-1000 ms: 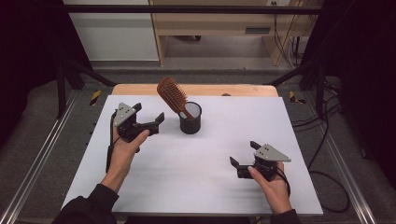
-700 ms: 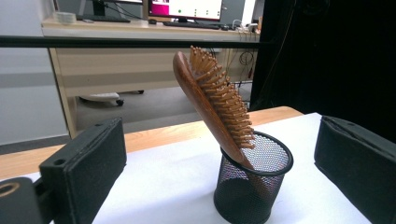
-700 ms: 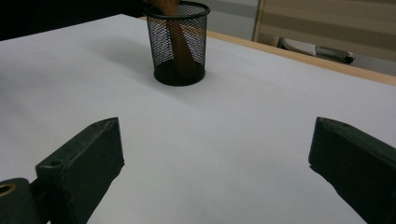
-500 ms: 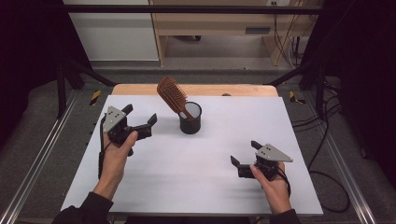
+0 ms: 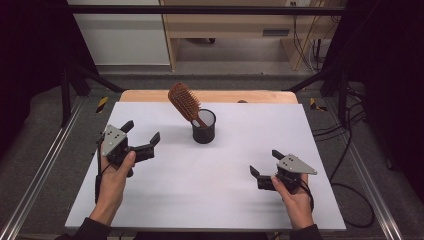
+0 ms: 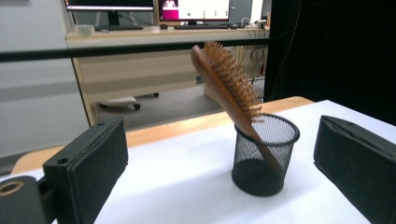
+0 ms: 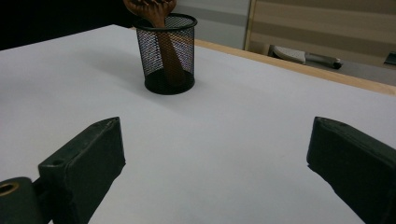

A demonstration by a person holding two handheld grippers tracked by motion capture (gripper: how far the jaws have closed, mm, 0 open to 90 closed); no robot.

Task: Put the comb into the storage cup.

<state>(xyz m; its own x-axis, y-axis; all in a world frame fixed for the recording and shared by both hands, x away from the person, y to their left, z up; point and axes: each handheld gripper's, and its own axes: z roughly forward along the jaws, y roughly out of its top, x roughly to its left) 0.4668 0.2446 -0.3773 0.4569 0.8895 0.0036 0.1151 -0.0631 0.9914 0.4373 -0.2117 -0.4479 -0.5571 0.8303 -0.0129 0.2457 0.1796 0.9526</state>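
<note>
Since a second ago the left gripper (image 5: 141,136) has drawn back from the black wire-mesh cup (image 5: 204,127) toward the left edge of the white table top (image 5: 200,200), while the right gripper (image 5: 264,165) has stayed where it was near the front right. Now the left gripper is held in the person's left hand (image 5: 114,175), its jaws spread wide and empty, pointed at the cup from well to its left; in the left gripper view the cup (image 6: 265,154) stands between the two black jaws but farther off, touching neither. A brown wooden hairbrush (image 5: 186,103) stands handle-down in the cup, leaning to the left with its bristled head well above the rim; the left gripper view shows its bristles (image 6: 231,79) facing to that view's right. The cup sits upright on the table, a little behind the middle. The right gripper, held in the right hand (image 5: 296,195), also has its jaws wide apart with nothing between them, and in the right gripper view the cup (image 7: 166,53) stands well ahead, with the brush handle (image 7: 167,56) visible through the mesh.
</note>
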